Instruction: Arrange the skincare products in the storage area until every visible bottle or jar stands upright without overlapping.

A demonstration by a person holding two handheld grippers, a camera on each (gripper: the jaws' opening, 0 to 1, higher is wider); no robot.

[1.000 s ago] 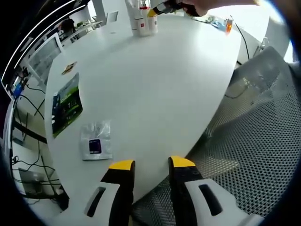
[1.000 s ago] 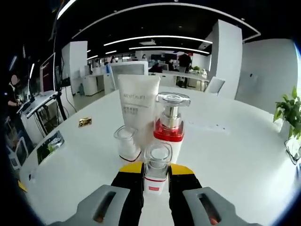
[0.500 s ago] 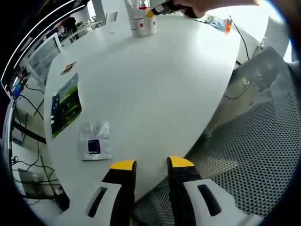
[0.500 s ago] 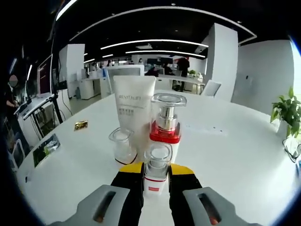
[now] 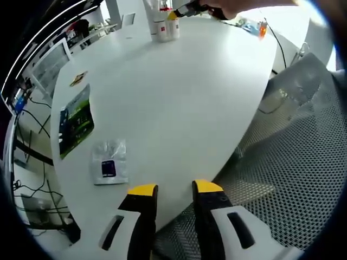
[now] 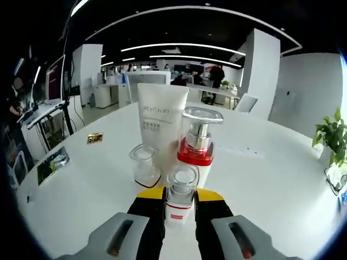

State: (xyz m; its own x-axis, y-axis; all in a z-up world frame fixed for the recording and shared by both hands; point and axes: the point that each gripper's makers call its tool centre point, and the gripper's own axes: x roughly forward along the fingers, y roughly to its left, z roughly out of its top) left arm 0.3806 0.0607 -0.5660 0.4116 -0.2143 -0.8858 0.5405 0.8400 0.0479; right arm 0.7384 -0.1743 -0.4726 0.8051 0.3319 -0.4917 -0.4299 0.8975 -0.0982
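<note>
In the right gripper view my right gripper (image 6: 180,196) is shut on a small white bottle (image 6: 181,190) with a clear cap and a red label, held upright. Just beyond it stand a white tube (image 6: 160,125), a pump bottle (image 6: 197,145) with a red collar, and a small clear jar (image 6: 145,166), all upright and close together. Whether the small bottle rests on the table is hidden by the jaws. In the left gripper view my left gripper (image 5: 175,189) hangs open over the near table edge with nothing in it. The product group (image 5: 162,24) and the right gripper (image 5: 187,9) sit at the table's far end.
On the white table (image 5: 173,92) lie a green leaflet (image 5: 76,122), a clear plastic packet (image 5: 110,161) and a small gold tag (image 5: 79,78). A mesh chair (image 5: 303,162) stands to the right of the table edge. A potted plant (image 6: 332,135) is at the far right.
The right gripper view has shifted a little with the hand; the small bottle stays gripped in front of the group. The left gripper has barely moved.
</note>
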